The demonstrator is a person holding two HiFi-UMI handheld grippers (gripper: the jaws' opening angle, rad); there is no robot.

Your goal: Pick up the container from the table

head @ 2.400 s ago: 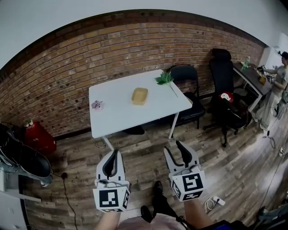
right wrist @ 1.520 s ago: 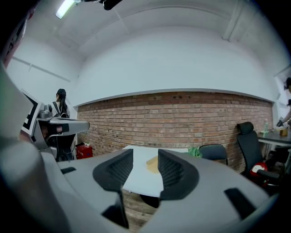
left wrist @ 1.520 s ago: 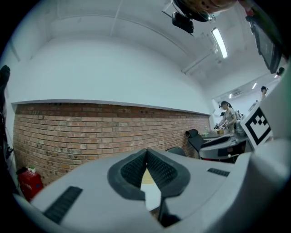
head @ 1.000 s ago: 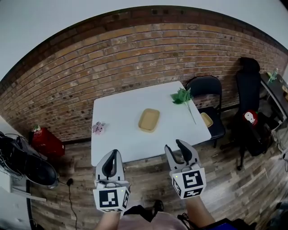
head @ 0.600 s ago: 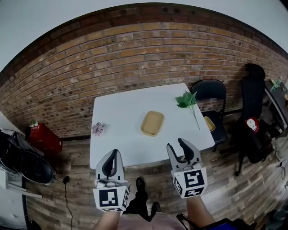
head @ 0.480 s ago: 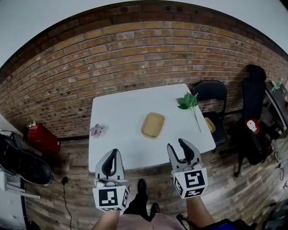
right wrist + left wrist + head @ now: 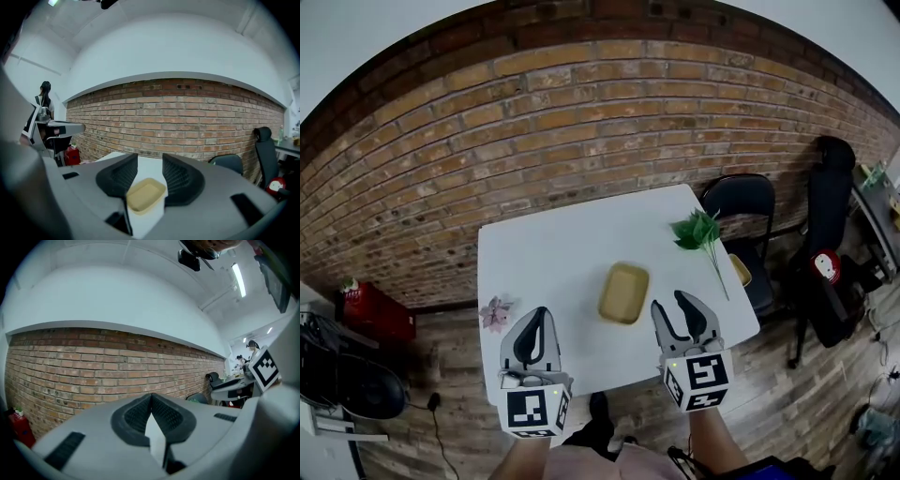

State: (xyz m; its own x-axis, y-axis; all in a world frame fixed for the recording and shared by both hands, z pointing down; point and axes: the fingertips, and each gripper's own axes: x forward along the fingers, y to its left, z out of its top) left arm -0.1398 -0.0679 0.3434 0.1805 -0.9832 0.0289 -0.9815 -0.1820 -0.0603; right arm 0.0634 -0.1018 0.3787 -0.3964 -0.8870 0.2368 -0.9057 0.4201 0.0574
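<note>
You face a red brick wall [image 7: 581, 122] that runs the full width of the room, with plain white wall [image 7: 356, 47] above it. The floor [image 7: 806, 394] is wood plank in mixed brown tones. A white rectangular counter [image 7: 544, 253] stands close against the brick. Just beside its right end you have a black folding chair [image 7: 741, 194], and further right a tall black office chair [image 7: 832, 187]. A red box-like item [image 7: 375, 314] sits on the floor by the wall at left. One strip light [image 7: 238, 280] is lit on the white ceiling.
</note>
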